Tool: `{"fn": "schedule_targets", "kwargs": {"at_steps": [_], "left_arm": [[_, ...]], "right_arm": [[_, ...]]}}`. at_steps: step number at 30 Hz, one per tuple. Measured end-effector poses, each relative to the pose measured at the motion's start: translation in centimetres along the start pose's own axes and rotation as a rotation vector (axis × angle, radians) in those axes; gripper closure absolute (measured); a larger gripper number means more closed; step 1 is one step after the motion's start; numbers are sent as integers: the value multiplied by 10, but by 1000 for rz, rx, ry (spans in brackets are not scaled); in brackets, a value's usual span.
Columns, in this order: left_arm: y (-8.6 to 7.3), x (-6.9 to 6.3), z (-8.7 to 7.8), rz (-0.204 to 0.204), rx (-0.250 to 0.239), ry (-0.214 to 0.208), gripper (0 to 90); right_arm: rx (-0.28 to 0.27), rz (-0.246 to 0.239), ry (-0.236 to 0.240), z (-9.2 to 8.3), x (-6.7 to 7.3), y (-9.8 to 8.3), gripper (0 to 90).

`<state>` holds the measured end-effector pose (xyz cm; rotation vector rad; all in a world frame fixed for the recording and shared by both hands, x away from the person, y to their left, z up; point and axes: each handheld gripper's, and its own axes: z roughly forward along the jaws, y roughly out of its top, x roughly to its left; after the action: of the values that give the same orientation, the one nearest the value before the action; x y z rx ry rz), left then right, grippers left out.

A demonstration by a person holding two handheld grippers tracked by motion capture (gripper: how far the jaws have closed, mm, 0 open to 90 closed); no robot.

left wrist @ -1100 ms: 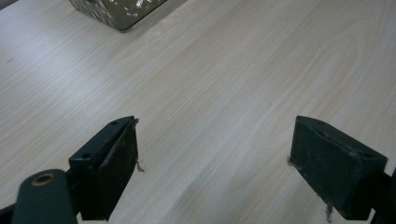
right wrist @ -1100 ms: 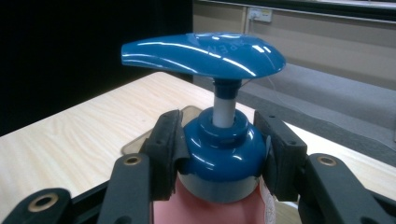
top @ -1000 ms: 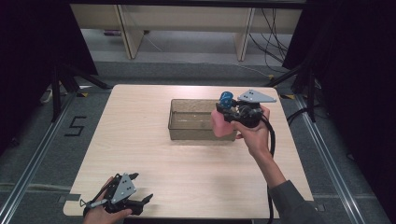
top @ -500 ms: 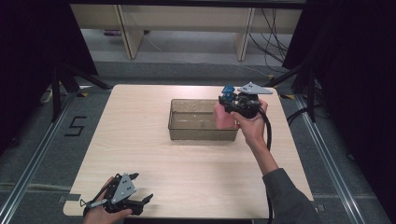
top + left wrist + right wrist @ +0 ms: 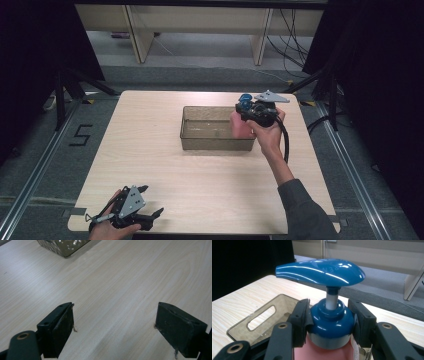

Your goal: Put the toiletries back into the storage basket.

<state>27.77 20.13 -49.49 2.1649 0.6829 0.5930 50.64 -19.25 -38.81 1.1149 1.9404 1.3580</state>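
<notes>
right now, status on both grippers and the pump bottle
Right gripper shut on pump bottle, over bin right end. Left gripper open on bare table. Nothing in the way.

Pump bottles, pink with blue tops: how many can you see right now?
1. The pink pump bottle with blue dispenser top sits clamped in the right gripper, at the right end of the clear smoky plastic bin.

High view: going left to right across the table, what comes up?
Left gripper with open black jaws at the near edge → clear smoky plastic bin → pink pump bottle with a blue cap, clamped in the right gripper.
</notes>
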Motion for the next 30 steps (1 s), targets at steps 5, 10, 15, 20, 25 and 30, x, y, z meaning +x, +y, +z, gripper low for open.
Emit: {"fn": "schedule_targets", "kwargs": {"at_steps": [5, 10, 15, 20, 25, 30], "left_arm": [[0, -2, 1, -24, -29, 9, 149], [0, -2, 1, -21, -26, 11, 149], [0, -2, 1, -22, -24, 10, 148], [0, -2, 1, -26, -24, 4, 148], [0, 0, 0, 0, -5, 8, 148], [0, -2, 2, -24, -18, -5, 149]], "right_arm": [[15, 4, -6, 2, 1, -4, 538], [20, -7, -9, 4, -3, -8, 538], [5, -12, -22, 3, -3, -11, 539], [21, 4, -9, 3, -2, -15, 539], [25, -7, -14, 4, -5, -20, 539], [37, -2, -25, 5, -5, -23, 539]]}}
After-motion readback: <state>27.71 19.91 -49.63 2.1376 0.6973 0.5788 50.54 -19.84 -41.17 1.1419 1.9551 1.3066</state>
